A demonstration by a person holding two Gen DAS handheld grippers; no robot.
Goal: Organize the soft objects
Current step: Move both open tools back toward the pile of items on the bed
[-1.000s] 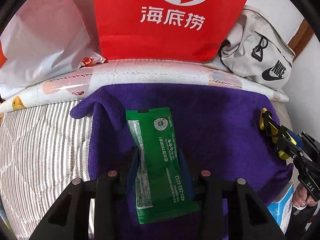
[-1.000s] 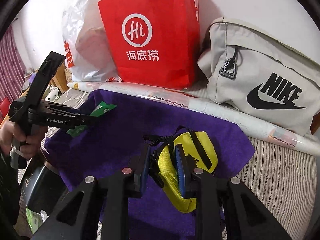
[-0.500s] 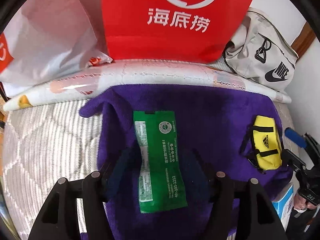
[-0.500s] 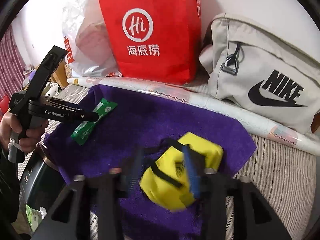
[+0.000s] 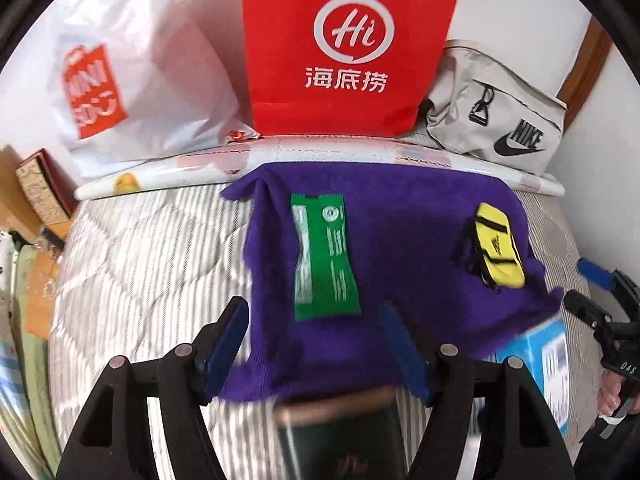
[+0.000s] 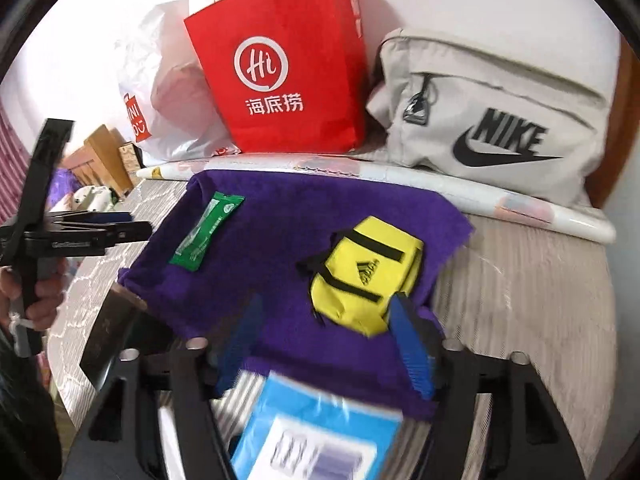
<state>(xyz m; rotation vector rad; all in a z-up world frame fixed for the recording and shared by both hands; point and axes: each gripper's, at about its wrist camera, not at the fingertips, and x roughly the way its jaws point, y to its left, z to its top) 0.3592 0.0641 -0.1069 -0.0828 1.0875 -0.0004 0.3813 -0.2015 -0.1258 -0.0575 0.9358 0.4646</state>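
Two grippers with jaws just opened wide, left gripper (image 5: 316, 344) empty above purple towel (image 5: 408, 240), green packet (image 5: 324, 256) lying free, right gripper (image 6: 324, 340) beside released yellow pouch (image 6: 366, 272)

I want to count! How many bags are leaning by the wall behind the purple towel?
3. A white plastic bag on the left, a red paper bag in the middle, and a grey Nike bag on the right. More could hide behind them.
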